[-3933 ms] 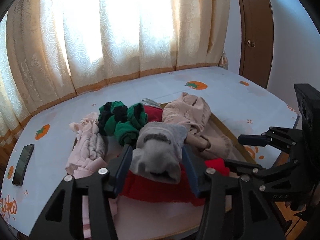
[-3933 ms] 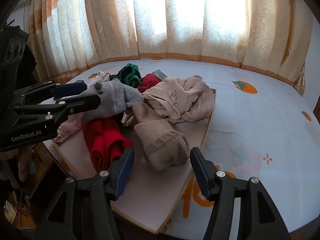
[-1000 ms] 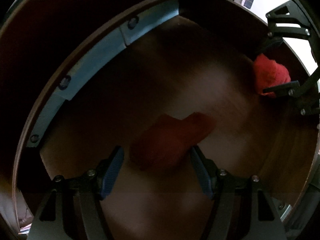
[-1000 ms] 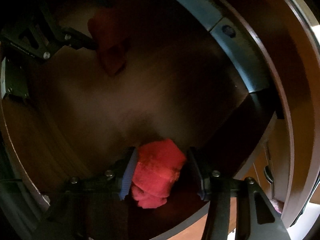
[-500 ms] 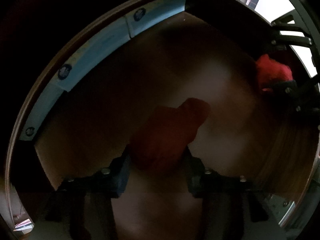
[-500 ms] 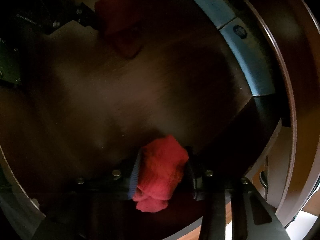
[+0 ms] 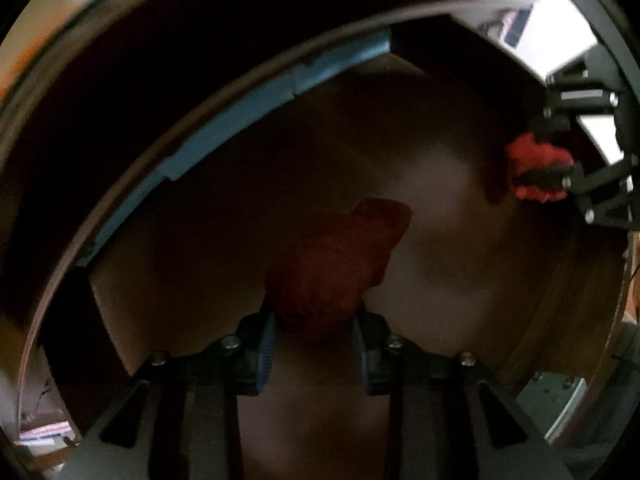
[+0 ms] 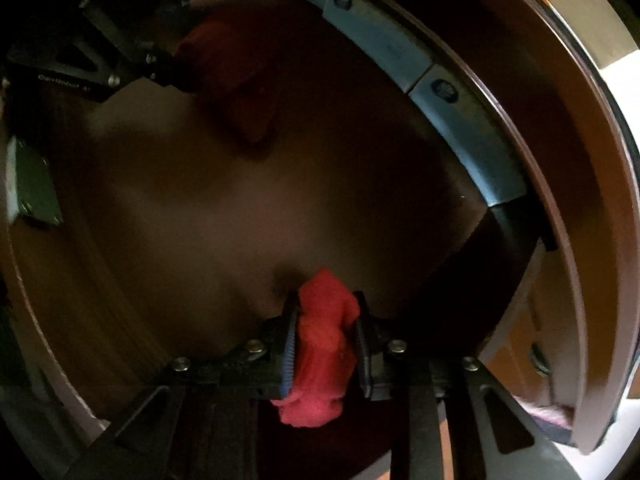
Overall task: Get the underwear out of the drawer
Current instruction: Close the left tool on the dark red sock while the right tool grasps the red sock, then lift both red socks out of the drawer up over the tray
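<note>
Left gripper (image 7: 314, 348), jaws closing, pinches a dark red underwear bundle (image 7: 336, 264) at 6 o'clock on the shadowed drawer floor (image 7: 440, 280). Right gripper (image 8: 326, 344), also closing, squeezes a brighter red crumpled piece (image 8: 322, 340), seen at 2 o'clock from the left.

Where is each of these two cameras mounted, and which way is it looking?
Left wrist view: sits on the left gripper, looking steeply down into the dark wooden drawer; its own fingers are closing on a dark red garment.
Right wrist view: sits on the right gripper, also looking down into the drawer; its fingers are closing on a bright red garment.
Shared: each view shows the other gripper with its garment, the drawer floor and a blue strip along the drawer's wall.
</note>
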A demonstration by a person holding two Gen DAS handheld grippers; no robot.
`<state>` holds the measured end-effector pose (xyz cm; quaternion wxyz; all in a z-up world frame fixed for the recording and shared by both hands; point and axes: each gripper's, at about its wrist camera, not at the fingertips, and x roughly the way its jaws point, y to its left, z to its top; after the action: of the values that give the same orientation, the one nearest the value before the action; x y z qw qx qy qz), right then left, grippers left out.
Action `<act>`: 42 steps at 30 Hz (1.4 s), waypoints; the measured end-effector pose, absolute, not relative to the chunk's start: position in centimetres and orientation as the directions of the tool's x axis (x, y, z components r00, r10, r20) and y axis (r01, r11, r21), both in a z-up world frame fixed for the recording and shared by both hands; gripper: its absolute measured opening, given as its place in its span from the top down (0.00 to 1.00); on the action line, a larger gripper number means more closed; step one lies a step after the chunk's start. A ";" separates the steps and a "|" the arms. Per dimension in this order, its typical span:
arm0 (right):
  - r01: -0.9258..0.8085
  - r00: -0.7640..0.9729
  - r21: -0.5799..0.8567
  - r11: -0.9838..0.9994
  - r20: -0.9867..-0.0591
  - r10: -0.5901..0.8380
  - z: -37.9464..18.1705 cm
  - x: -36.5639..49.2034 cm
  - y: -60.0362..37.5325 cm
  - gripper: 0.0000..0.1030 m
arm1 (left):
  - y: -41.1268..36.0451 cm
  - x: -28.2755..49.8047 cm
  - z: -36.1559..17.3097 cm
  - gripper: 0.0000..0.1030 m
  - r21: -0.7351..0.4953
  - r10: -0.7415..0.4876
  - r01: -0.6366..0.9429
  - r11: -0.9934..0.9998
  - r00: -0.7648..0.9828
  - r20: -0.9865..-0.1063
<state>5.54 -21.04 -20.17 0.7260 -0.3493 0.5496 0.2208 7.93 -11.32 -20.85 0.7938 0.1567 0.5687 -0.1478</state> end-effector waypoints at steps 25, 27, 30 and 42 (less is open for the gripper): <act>-0.609 0.396 -0.007 0.793 -0.869 0.297 -15.1 3.7 -21.0 0.75 | -5.8 3.5 -14.6 0.70 0.054 -0.056 0.190 0.980 0.527 -0.848; -0.613 0.405 0.012 0.790 -0.854 0.328 -14.4 3.1 -20.9 0.75 | -5.2 3.2 -14.2 0.70 0.059 -0.049 0.179 0.982 0.542 -0.839; -0.613 0.424 0.024 0.789 -0.834 0.354 -14.0 3.5 -21.2 0.75 | -5.0 2.7 -14.0 0.70 0.061 -0.042 0.163 0.985 0.562 -0.826; -0.607 0.477 0.044 0.794 -0.778 0.408 -14.3 3.3 -22.4 0.75 | -4.8 1.6 -13.9 0.70 0.062 -0.020 0.110 0.992 0.623 -0.782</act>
<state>3.32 -22.39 -14.28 0.8510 -0.1195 0.4155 0.2982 1.62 -4.82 -13.94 0.8993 0.0517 0.4327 -0.0362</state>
